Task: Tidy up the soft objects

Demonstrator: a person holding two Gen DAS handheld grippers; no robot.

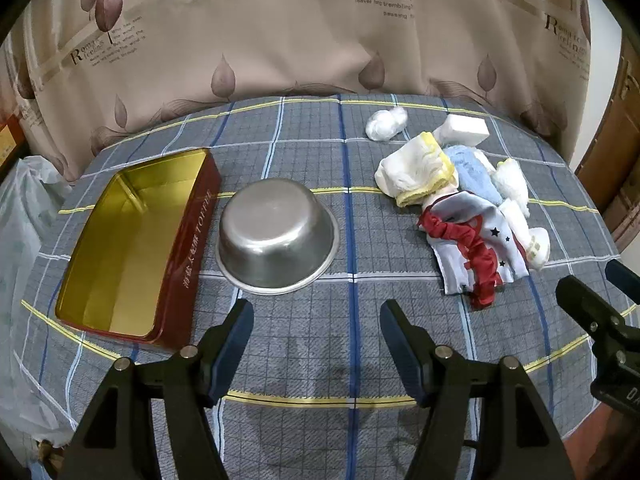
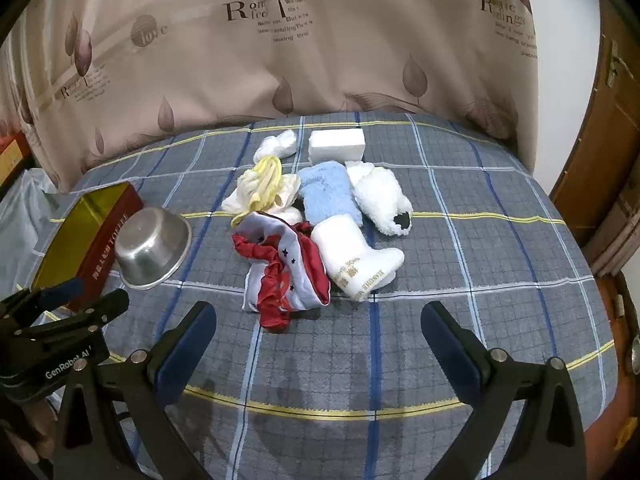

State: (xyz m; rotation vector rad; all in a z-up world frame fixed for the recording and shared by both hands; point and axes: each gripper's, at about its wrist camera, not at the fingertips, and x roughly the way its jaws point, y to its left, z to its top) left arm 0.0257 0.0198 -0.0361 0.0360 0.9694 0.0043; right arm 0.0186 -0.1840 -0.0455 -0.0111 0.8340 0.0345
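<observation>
A heap of soft things lies on the plaid table: a red and white starred cloth (image 2: 286, 276) (image 1: 476, 252), a white sock with gold lettering (image 2: 356, 260), a light blue fluffy cloth (image 2: 326, 194) (image 1: 476, 174), a white fluffy slipper (image 2: 384, 200), a white and yellow cloth (image 2: 260, 188) (image 1: 416, 168), a white sponge block (image 2: 338, 144) (image 1: 464, 130) and a white wad (image 2: 278, 144) (image 1: 386, 122). My right gripper (image 2: 318, 330) hangs open just in front of the heap, holding nothing. My left gripper (image 1: 316, 330) is open in front of the steel bowl (image 1: 276, 236) (image 2: 154, 248).
An open red tin with a gold inside (image 1: 132, 240) (image 2: 80, 236) lies left of the bowl. A leaf-print curtain (image 1: 280, 32) hangs behind the table. A plastic bag (image 1: 20, 240) sits off the left edge, a wooden door (image 2: 600, 140) at the right.
</observation>
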